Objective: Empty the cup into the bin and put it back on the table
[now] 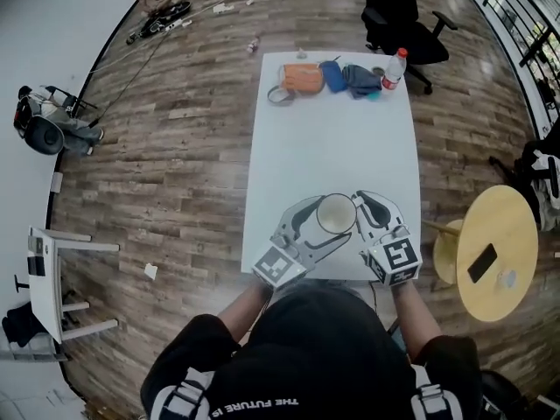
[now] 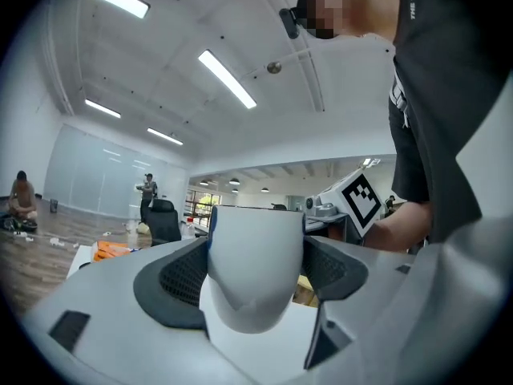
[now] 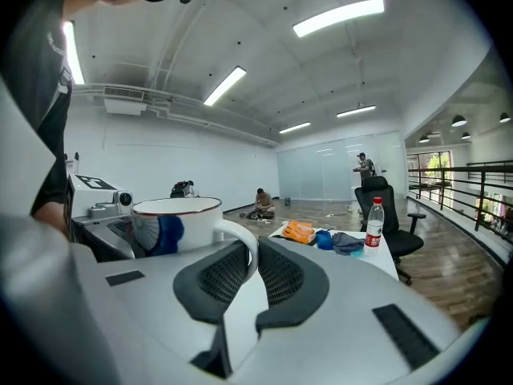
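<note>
While left gripper (image 2: 255, 251) clamps the smooth white cup (image 1: 335, 213), right gripper (image 3: 247, 275) pinches its looped handle (image 3: 238, 233).

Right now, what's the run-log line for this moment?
cup: upright, held | left tool: on cup body | right tool: on handle

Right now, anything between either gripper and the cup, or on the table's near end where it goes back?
Nothing visible. The left gripper clamps the cup by its body, and the right gripper pinches its handle. The white table is bare at its near end; the orange pouch and bottle sit at the far end. No bin in view.
</note>
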{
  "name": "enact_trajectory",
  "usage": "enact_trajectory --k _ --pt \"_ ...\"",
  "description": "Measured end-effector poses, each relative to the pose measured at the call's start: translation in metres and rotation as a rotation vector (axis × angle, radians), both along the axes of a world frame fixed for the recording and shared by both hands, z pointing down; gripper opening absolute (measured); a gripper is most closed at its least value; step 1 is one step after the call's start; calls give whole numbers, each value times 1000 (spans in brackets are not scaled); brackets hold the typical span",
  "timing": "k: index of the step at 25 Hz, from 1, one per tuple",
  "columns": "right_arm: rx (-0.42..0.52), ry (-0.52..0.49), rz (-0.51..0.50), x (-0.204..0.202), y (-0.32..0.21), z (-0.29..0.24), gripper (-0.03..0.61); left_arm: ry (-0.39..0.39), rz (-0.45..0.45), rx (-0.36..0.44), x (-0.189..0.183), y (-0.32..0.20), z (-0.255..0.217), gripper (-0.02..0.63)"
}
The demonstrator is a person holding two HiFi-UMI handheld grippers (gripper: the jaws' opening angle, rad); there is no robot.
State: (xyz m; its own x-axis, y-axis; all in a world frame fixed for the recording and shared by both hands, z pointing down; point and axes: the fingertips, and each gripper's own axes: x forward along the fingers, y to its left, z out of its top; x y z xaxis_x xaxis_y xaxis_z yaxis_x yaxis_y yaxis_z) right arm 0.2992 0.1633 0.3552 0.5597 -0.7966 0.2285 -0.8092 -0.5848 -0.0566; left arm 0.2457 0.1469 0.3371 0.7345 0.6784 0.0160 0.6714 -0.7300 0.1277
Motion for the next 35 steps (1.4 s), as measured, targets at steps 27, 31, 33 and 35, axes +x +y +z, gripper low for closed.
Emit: enact_trajectory --k 27,31,33,35 --pt "-27 93 -414 -122 -169 -40 48 -43 -500 -50 -119 -150 -21 368" --pt "-11 103 -616 -172 -227 -37 48 -35 -694 -63 -167 -199 -18 368" --pt "-11 90 -707 -202 -248 -31 48 -39 -788 -68 -196 -215 -14 368" --pt "-8 87 -796 -233 -266 -28 49 -44 -880 -73 -226 -229 -11 368"
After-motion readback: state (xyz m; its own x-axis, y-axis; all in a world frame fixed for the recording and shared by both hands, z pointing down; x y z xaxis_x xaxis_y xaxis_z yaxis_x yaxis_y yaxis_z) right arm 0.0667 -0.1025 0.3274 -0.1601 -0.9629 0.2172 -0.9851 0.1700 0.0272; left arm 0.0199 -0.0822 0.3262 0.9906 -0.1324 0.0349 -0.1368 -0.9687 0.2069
